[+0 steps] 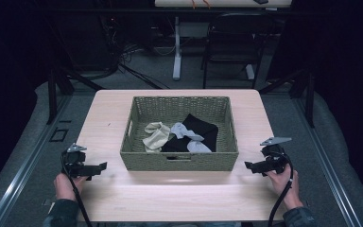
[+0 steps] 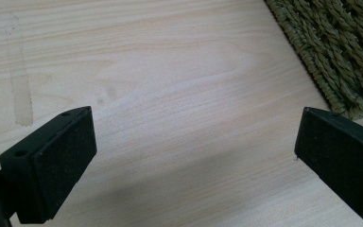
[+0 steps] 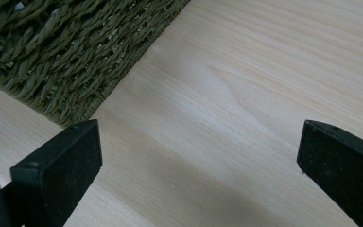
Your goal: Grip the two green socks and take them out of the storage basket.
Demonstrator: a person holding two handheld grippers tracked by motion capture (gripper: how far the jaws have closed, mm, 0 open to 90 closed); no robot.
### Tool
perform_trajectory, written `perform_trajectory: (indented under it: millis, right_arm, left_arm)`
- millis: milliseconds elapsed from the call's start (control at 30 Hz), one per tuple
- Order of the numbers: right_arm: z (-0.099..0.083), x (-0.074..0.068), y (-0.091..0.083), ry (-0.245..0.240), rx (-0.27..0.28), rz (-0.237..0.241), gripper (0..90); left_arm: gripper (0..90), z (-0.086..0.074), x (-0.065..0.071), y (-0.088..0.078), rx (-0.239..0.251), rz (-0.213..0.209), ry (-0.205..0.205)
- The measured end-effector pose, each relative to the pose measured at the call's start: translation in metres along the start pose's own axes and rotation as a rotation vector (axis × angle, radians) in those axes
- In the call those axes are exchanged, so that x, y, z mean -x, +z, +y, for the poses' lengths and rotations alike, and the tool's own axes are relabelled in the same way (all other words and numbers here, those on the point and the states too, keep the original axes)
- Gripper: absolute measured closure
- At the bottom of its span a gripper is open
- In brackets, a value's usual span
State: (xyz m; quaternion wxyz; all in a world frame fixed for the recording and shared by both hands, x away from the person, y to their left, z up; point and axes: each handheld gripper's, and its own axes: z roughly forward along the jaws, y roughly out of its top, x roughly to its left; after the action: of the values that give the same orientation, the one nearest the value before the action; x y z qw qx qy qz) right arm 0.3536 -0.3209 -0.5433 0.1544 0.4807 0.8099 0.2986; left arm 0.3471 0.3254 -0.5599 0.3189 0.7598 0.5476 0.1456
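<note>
Looking down from the high view, we see a pale wooden table (image 1: 123, 198) with a green woven basket (image 1: 179, 161) standing at its middle. Inside the basket lie a cream sock (image 1: 156, 135), a light grey sock (image 1: 189, 137) and a black garment (image 1: 203, 127), bunched together toward the basket's near right part, the grey sock resting on the black cloth.

We see the left gripper (image 1: 99, 168) held low at the table's left edge, near the basket's near left corner but apart from it, its jaws pointing toward the basket. The right gripper (image 1: 250, 165) mirrors it at the table's right edge, just off the near right corner, also clear of the wicker. The socks lie between the two grippers and farther from the person, behind the basket's front wall.

In the left gripper view, we see the left gripper (image 2: 194, 146) with its two black jaws spread wide over bare wood, nothing between them, and the basket's (image 2: 340, 52) woven side at upper right. In the right gripper view, the right gripper (image 3: 198, 156) likewise stands wide apart and empty, with the basket's (image 3: 66, 52) corner at upper left, near one jaw.
</note>
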Motion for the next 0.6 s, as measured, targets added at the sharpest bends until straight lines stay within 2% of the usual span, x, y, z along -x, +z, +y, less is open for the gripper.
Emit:
perform_trajectory:
  millis: [300,600]
  right_arm:
    - [0.0,0.0,0.0,0.001,0.001,0.003,0.1]
    - [0.0,-0.002,-0.001,0.001,0.003,0.001,0.1]
  left_arm:
    - [0.0,0.001,-0.001,-0.002,0.004,-0.004,-0.012]
    - [0.0,0.007,-0.002,-0.014,0.021,-0.018,-0.046]
